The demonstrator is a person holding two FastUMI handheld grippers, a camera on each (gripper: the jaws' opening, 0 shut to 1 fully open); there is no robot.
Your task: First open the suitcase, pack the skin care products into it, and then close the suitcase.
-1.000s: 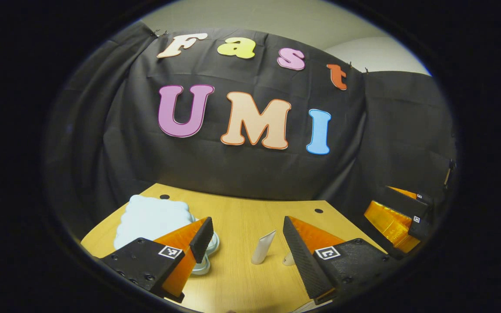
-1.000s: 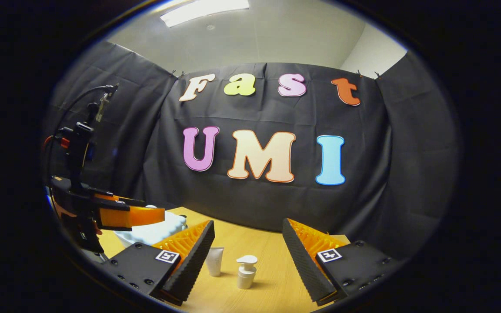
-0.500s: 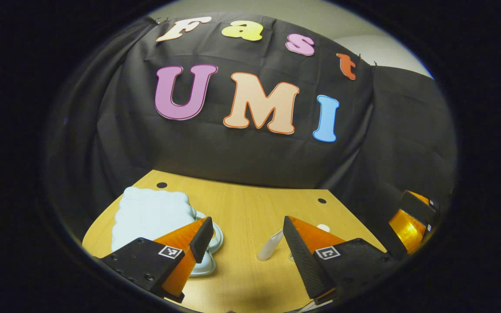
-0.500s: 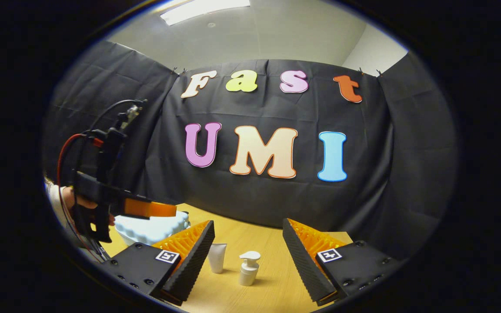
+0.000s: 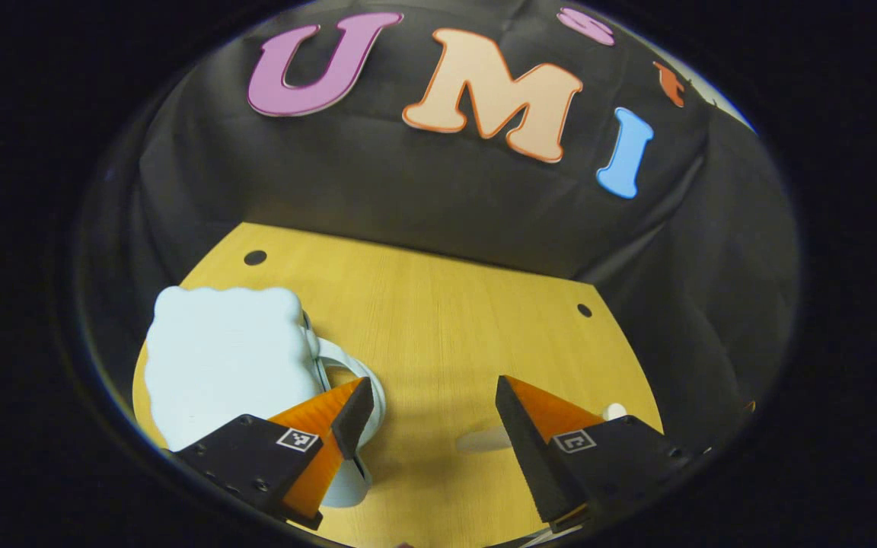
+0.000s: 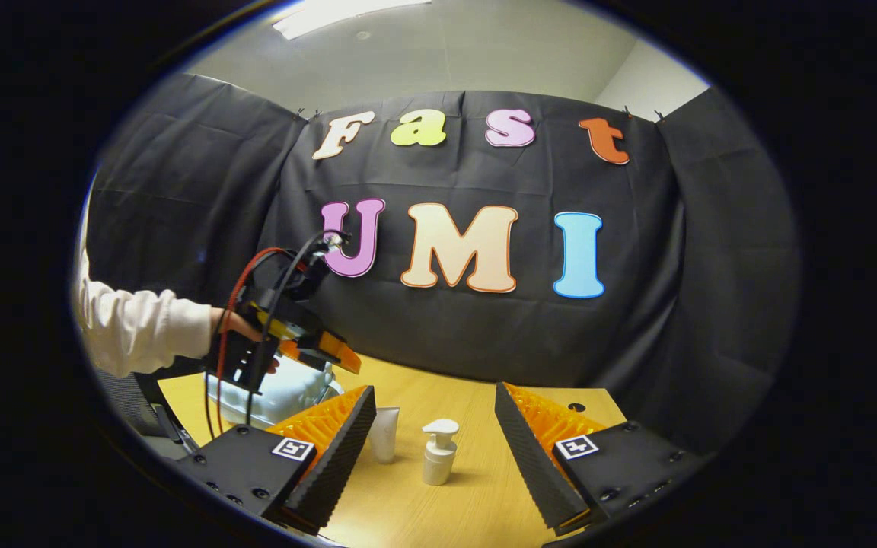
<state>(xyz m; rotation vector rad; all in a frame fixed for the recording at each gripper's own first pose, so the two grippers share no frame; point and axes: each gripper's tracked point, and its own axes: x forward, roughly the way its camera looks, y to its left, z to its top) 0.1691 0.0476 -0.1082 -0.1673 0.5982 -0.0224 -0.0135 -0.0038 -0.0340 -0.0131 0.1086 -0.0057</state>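
Two pairs of tongs are at work, and both stand with their fingers apart, gripping nothing. From the left gripper view, the left tongs (image 5: pixel 431 415) hang tilted down over the wooden worktop (image 5: pixel 438 304), with the pale blue suitcase (image 5: pixel 225 358) lying closed just beyond and beside their left-hand finger; that finger overlaps the suitcase's near edge and its handle (image 5: pixel 351 373) in the picture, though whether it touches cannot be told. Bare worktop shows in the gap between the fingers. A white tube (image 5: pixel 484 439) lies partly hidden behind the other finger, and a small white cap (image 5: pixel 614 411) peeps out above that finger's housing. In the right gripper view, the right tongs (image 6: pixel 435 438) hover low over the worktop (image 6: pixel 469 403), and between their fingers, farther off, stand a white tube (image 6: pixel 385 432) upright on its cap and a white pump bottle (image 6: pixel 437 453), the two near each other but apart, neither touched by the fingers. Farther to the left in that view, the left tongs (image 6: pixel 336 352) point downward above the suitcase (image 6: pixel 279 392), held by a hand (image 6: pixel 237 327) in a light sleeve (image 6: pixel 138 331), with red and black cables looping over the device.
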